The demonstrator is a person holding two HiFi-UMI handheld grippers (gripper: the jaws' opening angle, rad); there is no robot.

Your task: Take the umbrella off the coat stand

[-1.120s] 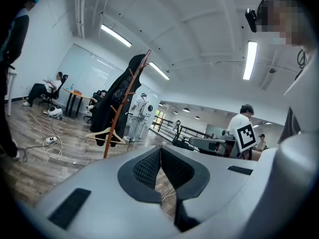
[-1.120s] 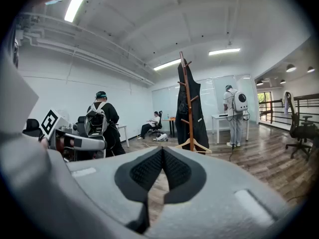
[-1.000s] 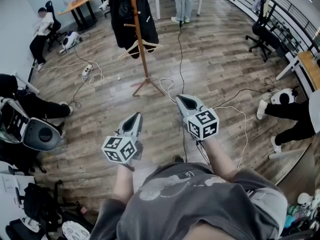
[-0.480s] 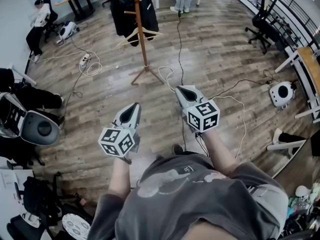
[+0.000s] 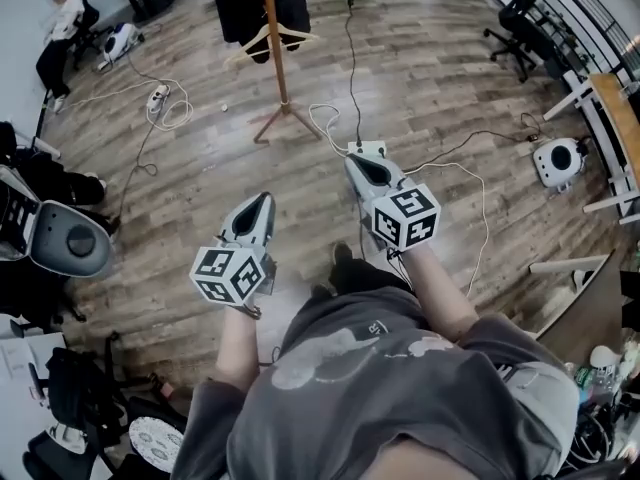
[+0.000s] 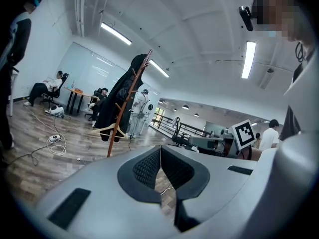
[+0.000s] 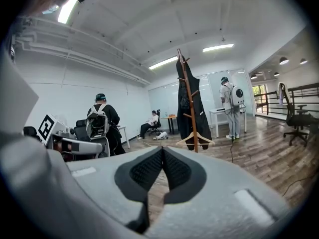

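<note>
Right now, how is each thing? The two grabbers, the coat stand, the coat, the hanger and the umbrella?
left gripper, shut, nothing between its jaws.
right gripper, shut, nothing between its jaws.
coat stand, upright on the wooden floor, apart from both grippers.
dark coat, hanging on the stand.
wooden hanger, hanging on the stand, nothing on it.
umbrella, cannot be made out from here.

This is an open-plan office or lab workspace. A wood-plank floor (image 5: 200, 178) runs wall to wall, crossed by loose cables (image 5: 351, 58) and a power strip (image 5: 157, 96). Wheeled office chairs (image 5: 508, 23) stand near a wooden-topped bench (image 5: 618, 108) at the right, and a person (image 5: 58, 30) sits by the far wall. A coat stand (image 5: 273, 58) carrying a dark coat (image 5: 232, 8) stands on the open floor. Long strip lights (image 6: 247, 59) line the white ceiling, and a glass partition (image 6: 92, 68) closes the far end.
</note>
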